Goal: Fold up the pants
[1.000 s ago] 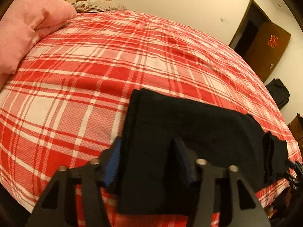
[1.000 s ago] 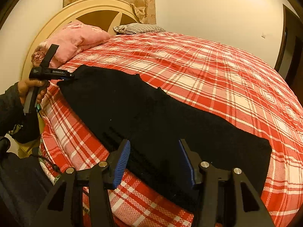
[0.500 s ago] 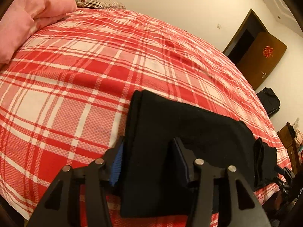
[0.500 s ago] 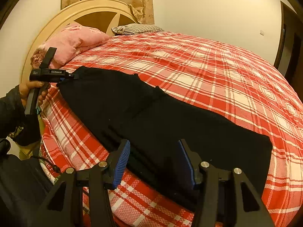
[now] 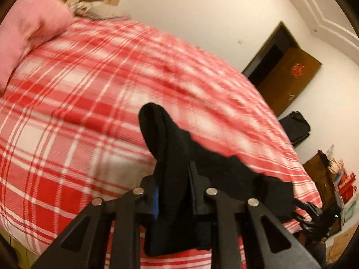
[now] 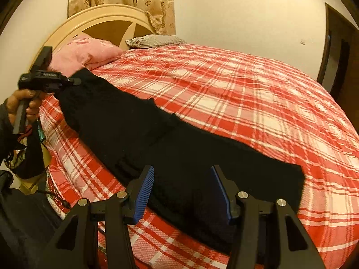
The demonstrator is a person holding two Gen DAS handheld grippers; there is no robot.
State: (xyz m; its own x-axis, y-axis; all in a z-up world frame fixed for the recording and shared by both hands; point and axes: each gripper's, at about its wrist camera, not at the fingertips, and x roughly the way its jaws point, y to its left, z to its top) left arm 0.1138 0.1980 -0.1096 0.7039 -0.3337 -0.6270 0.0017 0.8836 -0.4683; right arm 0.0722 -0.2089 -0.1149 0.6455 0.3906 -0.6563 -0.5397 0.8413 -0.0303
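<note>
Red-checked bed (image 6: 258,94) under black pants (image 6: 139,134): your left tongs (image 5: 174,192) are closing, pinching one end; your right tongs (image 6: 182,192) hang released above them.

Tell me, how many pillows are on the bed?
2. A pink pillow lies at the head of the bed, against the headboard. A grey patterned pillow lies beside it, farther along the headboard. More could be hidden behind the pink one.

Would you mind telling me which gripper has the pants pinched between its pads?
The left gripper: its jaws are closing on a bunched end of the black pants. The right gripper stands open above them.
</note>
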